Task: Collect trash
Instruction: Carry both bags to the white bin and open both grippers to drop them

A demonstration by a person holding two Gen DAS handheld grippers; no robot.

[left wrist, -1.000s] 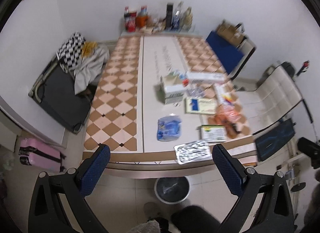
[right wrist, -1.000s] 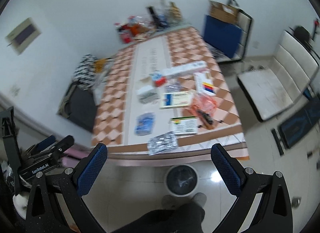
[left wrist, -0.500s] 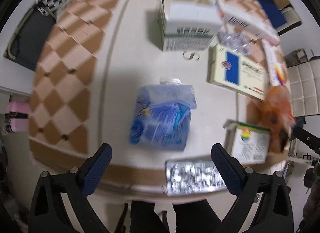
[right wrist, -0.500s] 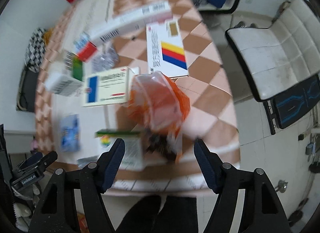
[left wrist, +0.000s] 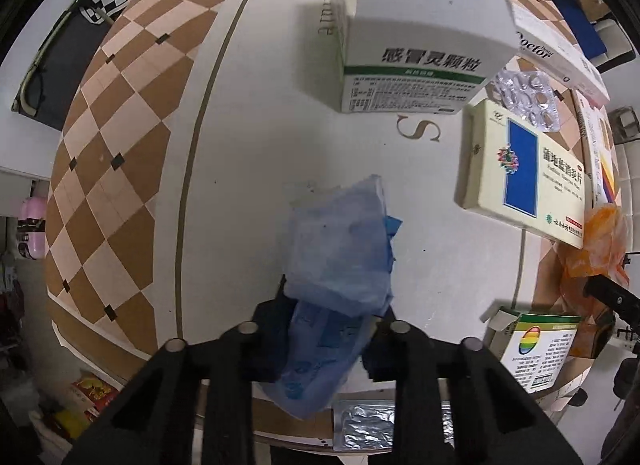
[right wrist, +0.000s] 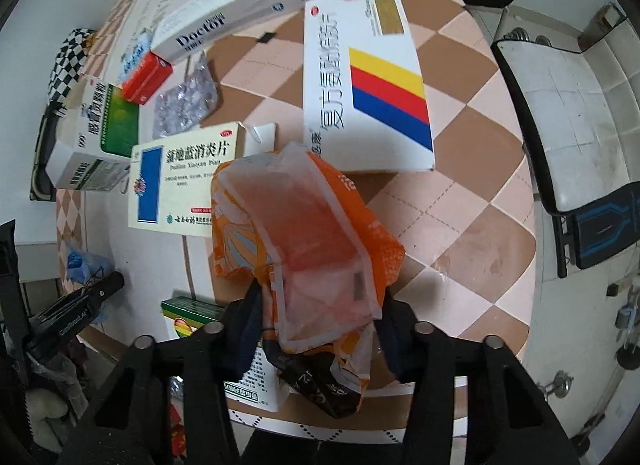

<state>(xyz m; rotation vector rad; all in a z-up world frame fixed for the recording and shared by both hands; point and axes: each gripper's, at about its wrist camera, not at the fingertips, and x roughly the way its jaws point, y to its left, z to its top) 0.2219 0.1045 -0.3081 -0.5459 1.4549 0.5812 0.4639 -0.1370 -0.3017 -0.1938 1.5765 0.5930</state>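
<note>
White walls enclose a pale tiled floor (right wrist: pixel 560 345). The worktop (left wrist: pixel 120 153) has a brown-and-cream checked cloth. A white padded bench (right wrist: pixel 568 105) stands beside it; a pink suitcase (left wrist: pixel 32 225) sits below.

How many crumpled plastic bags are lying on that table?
2. The blue bag lies near the table front edge, left of the rainbow-logo box; the orange bag lies beside the blue-panelled box. More could hide under boxes.
</note>
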